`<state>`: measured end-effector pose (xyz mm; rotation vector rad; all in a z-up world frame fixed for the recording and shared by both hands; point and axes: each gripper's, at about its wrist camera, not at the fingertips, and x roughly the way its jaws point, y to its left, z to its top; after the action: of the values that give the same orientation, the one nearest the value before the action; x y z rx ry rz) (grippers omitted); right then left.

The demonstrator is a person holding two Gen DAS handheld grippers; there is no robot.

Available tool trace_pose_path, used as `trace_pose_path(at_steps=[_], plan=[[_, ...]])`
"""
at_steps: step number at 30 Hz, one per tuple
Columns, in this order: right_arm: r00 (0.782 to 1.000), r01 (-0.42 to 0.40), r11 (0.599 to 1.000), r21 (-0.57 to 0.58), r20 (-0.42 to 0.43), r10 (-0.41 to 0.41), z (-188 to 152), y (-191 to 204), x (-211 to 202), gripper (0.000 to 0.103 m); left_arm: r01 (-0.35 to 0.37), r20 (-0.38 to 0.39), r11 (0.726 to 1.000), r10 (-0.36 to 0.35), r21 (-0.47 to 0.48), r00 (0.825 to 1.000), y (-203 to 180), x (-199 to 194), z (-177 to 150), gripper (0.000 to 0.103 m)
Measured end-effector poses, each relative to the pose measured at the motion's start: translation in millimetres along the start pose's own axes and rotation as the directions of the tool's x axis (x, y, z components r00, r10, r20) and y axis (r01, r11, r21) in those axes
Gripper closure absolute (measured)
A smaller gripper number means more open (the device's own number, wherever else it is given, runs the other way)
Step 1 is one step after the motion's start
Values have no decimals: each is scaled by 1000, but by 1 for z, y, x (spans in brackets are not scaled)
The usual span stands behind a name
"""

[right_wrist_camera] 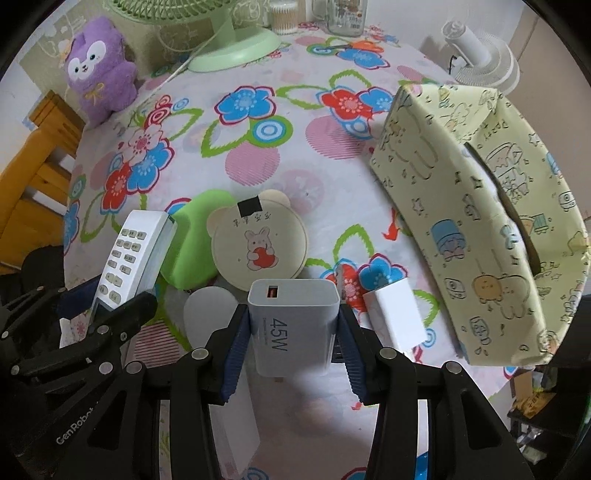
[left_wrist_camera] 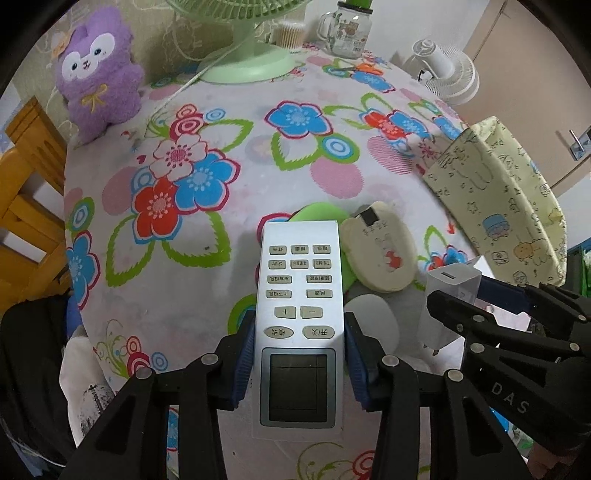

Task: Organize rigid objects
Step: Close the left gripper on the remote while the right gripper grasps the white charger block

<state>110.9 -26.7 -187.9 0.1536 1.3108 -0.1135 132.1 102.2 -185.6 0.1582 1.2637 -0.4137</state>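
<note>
On the flowered counter (left_wrist_camera: 229, 229), a cluster of small rigid things near the front edge. Left tongs (left_wrist_camera: 299, 363) clenched on a white air-conditioner remote (left_wrist_camera: 299, 295), blue pads pressing its long sides near the display, button end pointing away, held steeply downward over the cloth. Right tongs (right_wrist_camera: 293, 347) clenched on a grey 45W charger (right_wrist_camera: 293, 325), port face up, pads on both flanks.

Hard to make out or cut off:
- Green object (right_wrist_camera: 195, 243) behind the remote, mostly covered from the left wrist view; rounded block shape only, kind not clear.
- Cream bear-eared disc (right_wrist_camera: 258, 243) with a rabbit print and a black square near the top edge, leaning partly over the green object; function not clear.
- Pale round thing (right_wrist_camera: 208, 314) just left of the charger, blurred, partly behind the tongs.
- Small white adapter (right_wrist_camera: 397, 319) lying beside the charger, to its right, apart from it.
- Charger prongs barely visible beneath the body.

Surface and room: counter covered by a cloth with red, blue and pink flowers and green leaves. Yellow patterned storage box (right_wrist_camera: 480, 221) at the right, its far side running out of frame. At the back, purple plush toy (left_wrist_camera: 98, 70), green desk fan (left_wrist_camera: 247, 55) with only base and lower grille visible, glass mug jar (left_wrist_camera: 347, 31), cotton swab tub (left_wrist_camera: 290, 33). White fan (left_wrist_camera: 447, 70) at the far right edge. Wooden chair (left_wrist_camera: 26, 206) at the left, cropped.
</note>
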Motion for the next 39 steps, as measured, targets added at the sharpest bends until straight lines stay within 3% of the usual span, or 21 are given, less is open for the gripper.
trace_pose_path(at_steps=[20,30,39], plan=[[996,3,1000,-26,95,0,-8,-14,-63,54,-4,97,1000,3,13,995,-36,-60,-1,58],[991,-21,998,-56,130,28,-11,-27,-84,54,-45,135,999,45,3,990,-53,-75,-3,58],[987,-51,991,-125,144,69,4,-43,-93,54,-90,170,994,100,-68,980,-72,-85,8,58]])
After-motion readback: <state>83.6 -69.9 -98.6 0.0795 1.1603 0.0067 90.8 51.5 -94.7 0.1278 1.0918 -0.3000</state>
